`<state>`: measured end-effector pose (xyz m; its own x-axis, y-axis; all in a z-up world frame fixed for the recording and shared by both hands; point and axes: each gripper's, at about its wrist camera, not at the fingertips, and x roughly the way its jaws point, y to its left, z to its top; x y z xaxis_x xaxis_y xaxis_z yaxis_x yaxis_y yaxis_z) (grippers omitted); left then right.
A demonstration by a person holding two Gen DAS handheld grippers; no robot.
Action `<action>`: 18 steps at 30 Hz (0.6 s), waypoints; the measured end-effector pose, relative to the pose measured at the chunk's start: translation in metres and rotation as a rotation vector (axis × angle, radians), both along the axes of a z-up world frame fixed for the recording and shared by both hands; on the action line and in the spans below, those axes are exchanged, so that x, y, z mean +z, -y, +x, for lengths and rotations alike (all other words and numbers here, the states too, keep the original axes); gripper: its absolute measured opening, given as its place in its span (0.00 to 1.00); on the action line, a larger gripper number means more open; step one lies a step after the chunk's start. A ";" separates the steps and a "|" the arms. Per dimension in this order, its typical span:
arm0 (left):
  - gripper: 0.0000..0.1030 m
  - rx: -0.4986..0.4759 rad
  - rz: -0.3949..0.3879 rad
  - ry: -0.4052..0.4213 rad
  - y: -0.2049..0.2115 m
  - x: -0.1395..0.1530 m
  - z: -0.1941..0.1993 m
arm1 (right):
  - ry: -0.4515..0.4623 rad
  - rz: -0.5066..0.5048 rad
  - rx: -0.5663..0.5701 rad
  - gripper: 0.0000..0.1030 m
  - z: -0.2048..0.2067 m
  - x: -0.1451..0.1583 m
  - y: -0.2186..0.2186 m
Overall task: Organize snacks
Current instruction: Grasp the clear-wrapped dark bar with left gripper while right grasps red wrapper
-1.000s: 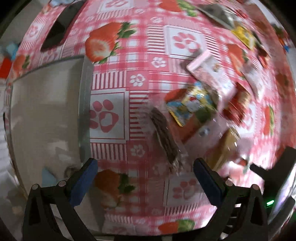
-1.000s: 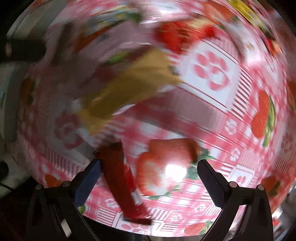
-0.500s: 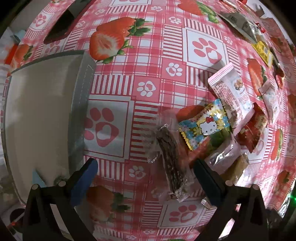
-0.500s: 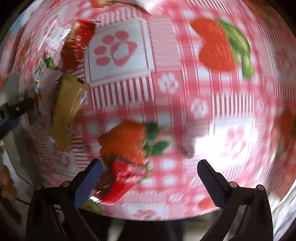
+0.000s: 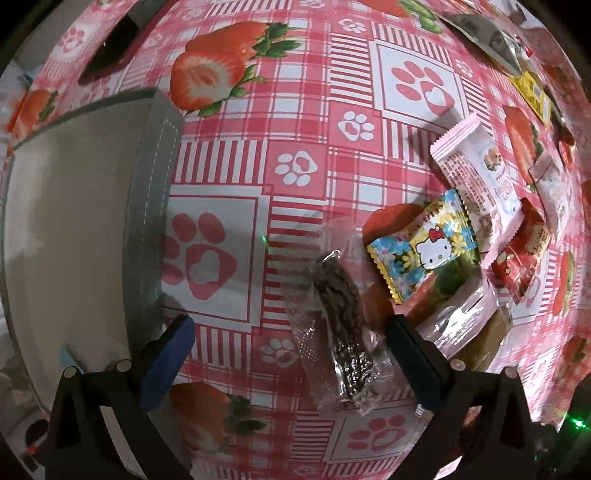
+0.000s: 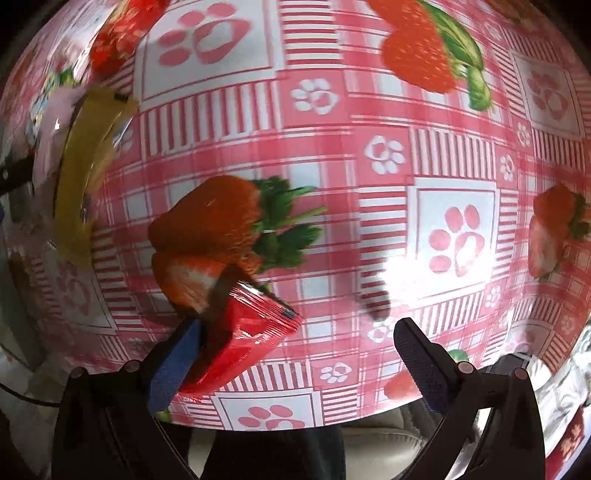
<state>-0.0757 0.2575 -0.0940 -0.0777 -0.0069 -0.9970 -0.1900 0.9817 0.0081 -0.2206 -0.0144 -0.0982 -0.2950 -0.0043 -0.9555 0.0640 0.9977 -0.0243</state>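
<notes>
In the left wrist view my left gripper (image 5: 288,343) is open, low over the strawberry tablecloth. A dark snack bar in a clear wrapper (image 5: 340,325) lies between its fingers, nearer the right one. A Hello Kitty packet (image 5: 424,247), a pink packet (image 5: 476,177), a red packet (image 5: 524,251) and a clear-wrapped tan snack (image 5: 469,325) lie to the right. A grey box (image 5: 74,229) stands at the left. In the right wrist view my right gripper (image 6: 295,350) is open; a red packet (image 6: 243,339) lies against its left finger. A yellow packet (image 6: 88,166) lies at far left.
A black phone (image 5: 110,48) lies at the far left of the table. More packets, silver (image 5: 484,33) and yellow (image 5: 532,92), lie at the far right. The table's near edge (image 6: 295,428) shows at the bottom of the right wrist view.
The left gripper has come closer to the dark bar, which now lies between its fingers. The right gripper has swung away from the snack pile; the red packet stays at its left finger.
</notes>
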 end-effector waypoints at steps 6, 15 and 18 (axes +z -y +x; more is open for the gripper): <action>1.00 -0.007 0.003 0.007 -0.001 0.000 0.002 | -0.084 0.122 -0.293 1.00 -0.016 -0.009 0.021; 1.00 -0.025 0.007 -0.011 0.008 -0.002 0.001 | -0.081 0.071 -0.317 1.00 -0.027 -0.016 0.007; 0.88 -0.103 0.010 0.002 0.015 0.002 0.004 | -0.053 0.065 -0.163 0.84 -0.031 -0.009 -0.020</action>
